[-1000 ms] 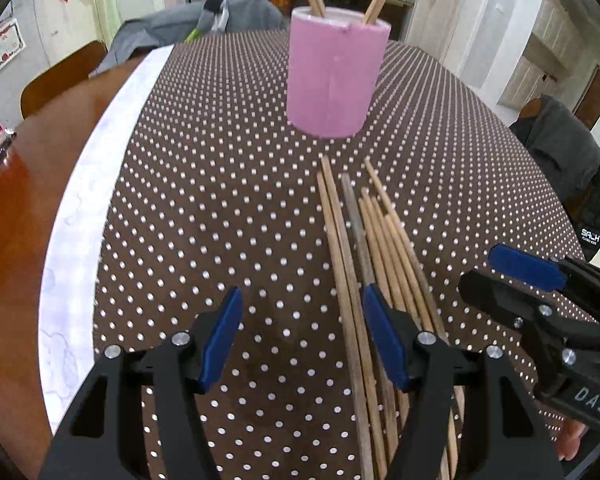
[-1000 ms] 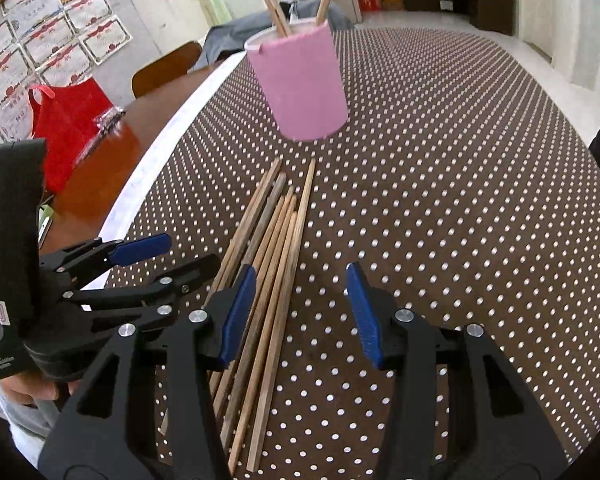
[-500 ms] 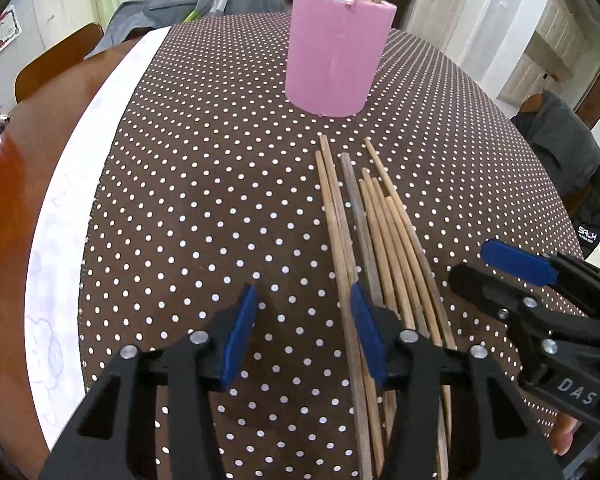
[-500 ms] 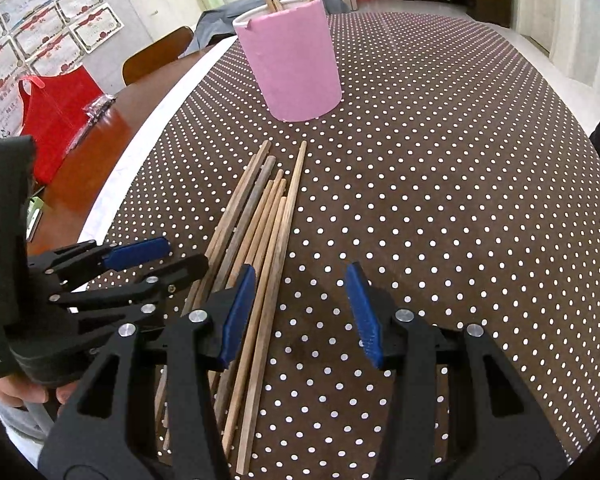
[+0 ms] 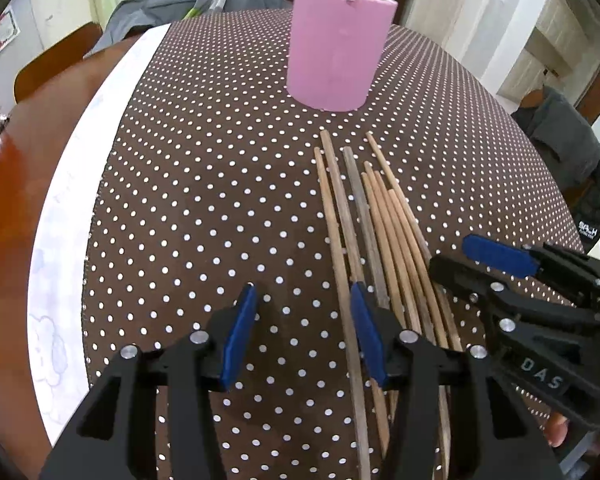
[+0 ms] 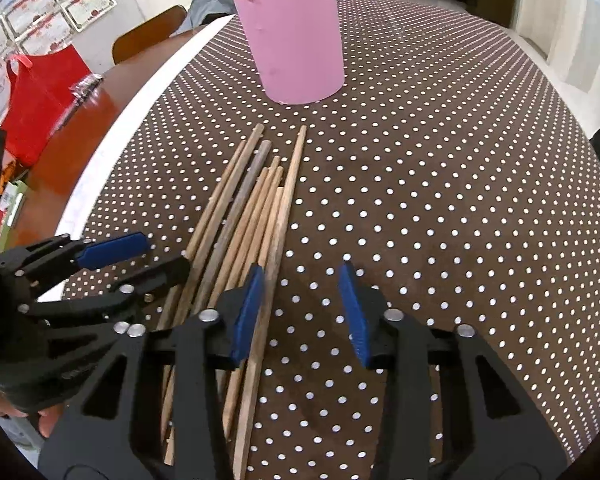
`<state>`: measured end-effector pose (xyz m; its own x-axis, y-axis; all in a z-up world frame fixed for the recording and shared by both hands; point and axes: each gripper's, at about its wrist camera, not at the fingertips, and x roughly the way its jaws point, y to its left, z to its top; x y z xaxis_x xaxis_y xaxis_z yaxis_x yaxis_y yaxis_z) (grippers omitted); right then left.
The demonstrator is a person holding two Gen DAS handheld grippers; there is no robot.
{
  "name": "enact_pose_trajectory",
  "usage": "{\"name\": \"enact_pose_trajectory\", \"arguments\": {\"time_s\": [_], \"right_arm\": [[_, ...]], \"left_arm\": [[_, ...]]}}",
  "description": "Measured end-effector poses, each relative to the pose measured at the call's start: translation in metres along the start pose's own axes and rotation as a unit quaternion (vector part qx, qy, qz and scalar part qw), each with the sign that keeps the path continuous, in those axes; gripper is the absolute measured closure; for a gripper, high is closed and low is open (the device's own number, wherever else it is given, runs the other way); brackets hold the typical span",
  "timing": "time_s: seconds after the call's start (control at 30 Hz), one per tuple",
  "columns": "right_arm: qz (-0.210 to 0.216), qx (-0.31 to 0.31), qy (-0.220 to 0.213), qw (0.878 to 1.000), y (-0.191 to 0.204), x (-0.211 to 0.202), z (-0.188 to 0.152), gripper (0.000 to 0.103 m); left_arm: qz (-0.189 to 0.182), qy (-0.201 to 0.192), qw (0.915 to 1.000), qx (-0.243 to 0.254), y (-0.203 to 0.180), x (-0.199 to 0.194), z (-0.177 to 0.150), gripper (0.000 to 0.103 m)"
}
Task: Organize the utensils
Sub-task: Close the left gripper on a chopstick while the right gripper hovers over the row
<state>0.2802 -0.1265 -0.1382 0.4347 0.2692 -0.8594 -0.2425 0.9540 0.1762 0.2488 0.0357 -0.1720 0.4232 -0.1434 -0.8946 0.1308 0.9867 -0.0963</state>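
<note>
While the chopsticks (image 6: 256,216) lie loose on the counter (image 6: 440,184), your right gripper (image 6: 300,312) is closing on nothing. Your left gripper (image 5: 300,332) gapes empty too. Next, pinch one stick for the pink cup (image 6: 296,40).

Ahead of the black, blue-padded left gripper (image 5: 300,332), a brown tablecloth (image 5: 204,184) dotted white is showing a plain white border to its left. Tan wooden chopsticks (image 6: 256,216), one greyer, are lying before a pink holder (image 6: 296,36); a red bag (image 6: 36,104) is sitting far left.
</note>
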Motion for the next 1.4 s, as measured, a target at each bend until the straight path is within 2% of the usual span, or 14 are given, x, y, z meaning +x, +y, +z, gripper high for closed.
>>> {"name": "enact_pose_trajectory", "arguments": {"time_s": [0.13, 0.27, 0.4, 0.63, 0.7, 0.8, 0.9, 0.97, 1.3, 1.4], "right_arm": [[-0.015, -0.012, 0.005, 1.0, 0.005, 0.004, 0.003, 0.067], [-0.024, -0.024, 0.013, 0.999, 0.015, 0.009, 0.009, 0.067], [-0.038, -0.039, 0.019, 0.998, 0.029, 0.014, 0.016, 0.068], [-0.029, -0.037, 0.03, 0.998, 0.034, 0.022, 0.022, 0.068], [-0.02, -0.022, 0.029, 0.999, 0.024, 0.019, 0.019, 0.069], [-0.006, -0.007, 0.03, 1.0, 0.017, 0.019, 0.018, 0.069], [-0.015, -0.014, 0.031, 0.999, 0.022, 0.019, 0.017, 0.069], [-0.009, -0.008, 0.031, 0.999, 0.022, 0.02, 0.017, 0.069], [-0.042, -0.035, 0.045, 0.998, 0.037, 0.024, 0.021, 0.069], [-0.031, -0.027, 0.051, 0.998, 0.035, 0.024, 0.02, 0.069]], "left_arm": [[0.008, 0.004, 1.0, -0.001, -0.001, 0.004, 0.008, 0.056], [0.046, 0.005, 0.9988, 0.018, -0.008, 0.008, 0.012, 0.069], [0.046, 0.013, 0.9987, 0.019, -0.009, 0.009, 0.018, 0.076], [0.038, 0.014, 0.9992, 0.003, 0.0, 0.008, 0.02, 0.093], [0.026, 0.014, 0.9995, -0.009, 0.007, 0.009, 0.021, 0.093], [0.034, 0.015, 0.9993, -0.006, 0.006, 0.01, 0.022, 0.094], [0.044, 0.017, 0.9989, -0.003, 0.003, 0.011, 0.023, 0.094], [0.041, 0.017, 0.999, -0.005, 0.003, 0.01, 0.022, 0.094], [0.036, 0.03, 0.9988, -0.01, 0.005, 0.012, 0.026, 0.094], [0.032, 0.033, 0.9989, -0.015, 0.007, 0.012, 0.027, 0.094]]}}
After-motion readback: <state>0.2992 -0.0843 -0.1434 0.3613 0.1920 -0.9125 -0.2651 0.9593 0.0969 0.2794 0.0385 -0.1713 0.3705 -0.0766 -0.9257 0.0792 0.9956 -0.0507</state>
